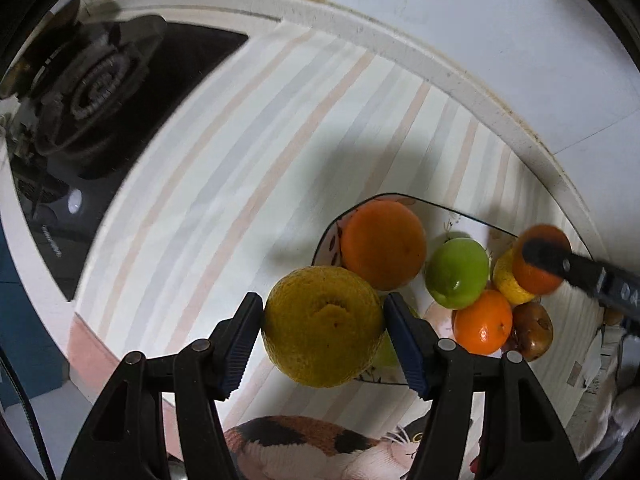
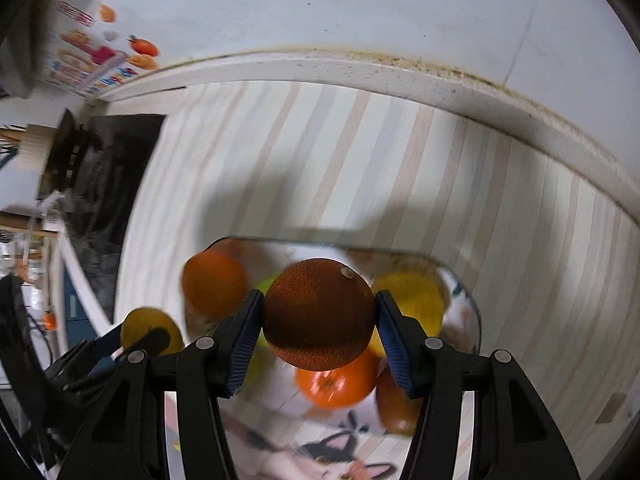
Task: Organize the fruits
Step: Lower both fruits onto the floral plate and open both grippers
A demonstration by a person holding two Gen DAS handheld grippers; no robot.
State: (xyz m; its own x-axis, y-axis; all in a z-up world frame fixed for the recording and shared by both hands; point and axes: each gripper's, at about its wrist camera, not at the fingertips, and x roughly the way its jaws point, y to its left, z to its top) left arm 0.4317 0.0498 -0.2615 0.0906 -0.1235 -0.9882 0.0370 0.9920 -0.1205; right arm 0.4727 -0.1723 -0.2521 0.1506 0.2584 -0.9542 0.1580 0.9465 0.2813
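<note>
My left gripper is shut on a large yellow-green citrus, held above the left edge of a white plate. The plate holds a big orange, a green apple, a small orange, a lemon and a brown fruit. My right gripper is shut on a dark orange, above the plate. That gripper and its orange show at the right of the left wrist view. The left gripper's citrus shows low left in the right wrist view.
The plate sits on a striped mat with a cat picture at the near edge. A black gas stove stands to the left. A white ledge and wall run behind the mat.
</note>
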